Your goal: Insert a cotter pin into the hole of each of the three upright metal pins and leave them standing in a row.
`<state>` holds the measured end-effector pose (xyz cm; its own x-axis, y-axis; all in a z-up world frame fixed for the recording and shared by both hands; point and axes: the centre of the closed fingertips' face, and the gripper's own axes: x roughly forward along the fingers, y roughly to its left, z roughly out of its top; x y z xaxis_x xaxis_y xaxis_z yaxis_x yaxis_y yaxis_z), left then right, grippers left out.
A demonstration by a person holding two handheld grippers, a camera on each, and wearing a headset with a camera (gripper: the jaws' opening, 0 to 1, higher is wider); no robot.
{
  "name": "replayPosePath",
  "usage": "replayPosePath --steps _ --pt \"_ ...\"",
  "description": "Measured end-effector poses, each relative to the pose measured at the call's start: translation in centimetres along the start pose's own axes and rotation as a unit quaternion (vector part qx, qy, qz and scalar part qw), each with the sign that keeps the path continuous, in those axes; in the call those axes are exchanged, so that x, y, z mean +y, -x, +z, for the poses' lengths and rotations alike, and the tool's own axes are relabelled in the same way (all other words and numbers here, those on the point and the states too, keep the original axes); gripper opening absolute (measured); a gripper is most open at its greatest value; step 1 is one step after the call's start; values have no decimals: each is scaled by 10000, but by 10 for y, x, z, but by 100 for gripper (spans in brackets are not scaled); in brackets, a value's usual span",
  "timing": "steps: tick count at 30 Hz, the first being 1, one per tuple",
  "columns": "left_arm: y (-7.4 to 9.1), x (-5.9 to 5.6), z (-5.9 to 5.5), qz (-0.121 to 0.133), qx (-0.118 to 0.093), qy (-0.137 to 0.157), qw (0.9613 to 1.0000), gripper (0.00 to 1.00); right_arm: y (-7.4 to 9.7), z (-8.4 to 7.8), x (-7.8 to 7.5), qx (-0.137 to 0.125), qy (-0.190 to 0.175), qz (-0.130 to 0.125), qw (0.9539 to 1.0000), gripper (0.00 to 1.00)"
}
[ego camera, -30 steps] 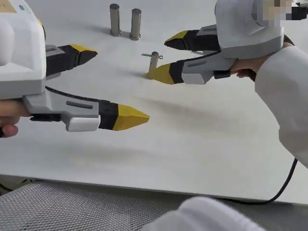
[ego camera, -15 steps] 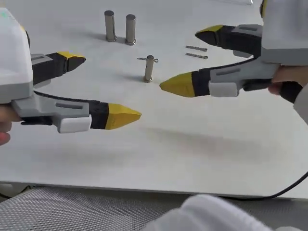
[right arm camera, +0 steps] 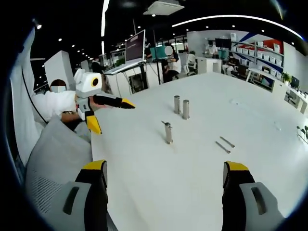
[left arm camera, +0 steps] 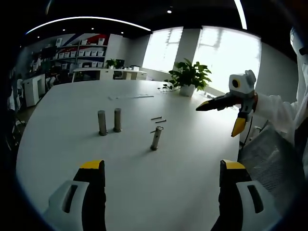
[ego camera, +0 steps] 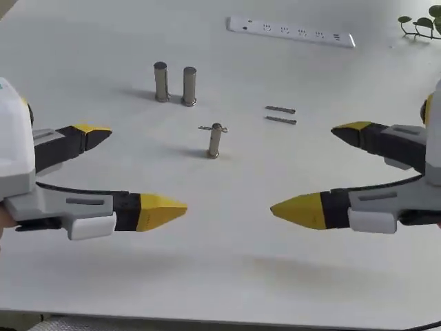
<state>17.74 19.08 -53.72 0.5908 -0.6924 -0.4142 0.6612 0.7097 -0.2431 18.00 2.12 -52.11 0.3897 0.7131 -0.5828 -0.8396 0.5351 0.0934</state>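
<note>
Two bare metal pins (ego camera: pixel 160 81) (ego camera: pixel 189 85) stand upright side by side at the back. A third pin (ego camera: pixel 216 140) stands alone nearer me, with a cotter pin (ego camera: pixel 208 128) through its top. Two loose cotter pins (ego camera: pixel 280 114) lie flat to its right. My left gripper (ego camera: pixel 141 169) hovers open at the left, holding nothing. Opposite it, my right gripper (ego camera: pixel 306 169) is open too, well short of the pins. The left gripper view has the three pins (left arm camera: pixel 155 138) ahead and the right gripper (left arm camera: pixel 216 121) beyond. The right gripper view has the pins (right arm camera: pixel 168 133) and the left gripper (right arm camera: pixel 115 118).
A white power strip (ego camera: pixel 289 31) lies at the table's far edge, with a small plant (ego camera: pixel 420 24) at the far right corner. A grey mesh chair (right arm camera: pixel 53 163) stands at the table's near side. The white tabletop (ego camera: pixel 227 248) between the grippers is bare.
The right gripper has drawn back to the right and toward me, away from the pin with the cotter pin. The left gripper has sunk slightly. The head camera has tilted up.
</note>
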Motion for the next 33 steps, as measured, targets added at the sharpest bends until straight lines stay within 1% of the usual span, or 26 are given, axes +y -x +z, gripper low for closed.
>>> replayPosePath --steps 2,7,9,12,14,16,18,19,22,24,25,26,27,28,29,30,33 --pt "1 4 1 39 -12 26 10000 99 0 -1 2 27 -9 1 10000 98" --pt "4 8 4 95 -11 4 10000 99 0 0 3 -1 -90 -54 9999 98" --pt "5 12 6 120 -25 -2 9999 99 0 1 4 -18 -106 -74 9999 98" --pt "5 25 13 358 -55 -277 9990 99 1 3 2 -50 -84 -164 9998 98" --pt "4 30 16 387 -48 -307 9988 99 1 4 2 -93 -129 -206 9997 98" --pt "2 38 24 413 -66 -411 9983 99 3 3 2 -120 -166 -233 9995 98" --pt "0 47 33 442 -102 -490 9978 99 4 1 3 -122 -209 -271 9993 98" --pt "-3 52 40 451 -152 -573 9972 96 6 0 3 -128 -223 -296 9992 98" --pt "-11 64 54 446 -223 -655 9966 89 9 -3 3 -163 -321 -366 9987 98" --pt "-18 71 61 436 -256 -676 9964 88 10 -6 3 -156 -346 -421 9984 98" --pt "-23 75 66 434 -309 -695 9962 87 11 -8 0 -149 -315 -531 9980 98" --pt "-29 80 70 442 -344 -666 9962 86 12 -11 -2 -152 -351 -604 9974 98" --pt "-33 84 72 469 -399 -617 9962 85 12 -12 -2 -142 -389 -606 9973 98" --pt "-40 89 75 500 -417 -602 9961 83 13 -13 -3 -159 -428 -645 9969 98" --pt "-42 90 75 504 -415 -608 9960 80 14 -13 -3 -167 -431 -656 9968 98" --pt "-50 95 76 542 -405 -585 9960 78 15 -14 -3 -174 -438 -690 9965 98" --pt "-62 102 74 581 -338 -655 9956 77 17 -15 -4 -160 -464 -752 9960 98"
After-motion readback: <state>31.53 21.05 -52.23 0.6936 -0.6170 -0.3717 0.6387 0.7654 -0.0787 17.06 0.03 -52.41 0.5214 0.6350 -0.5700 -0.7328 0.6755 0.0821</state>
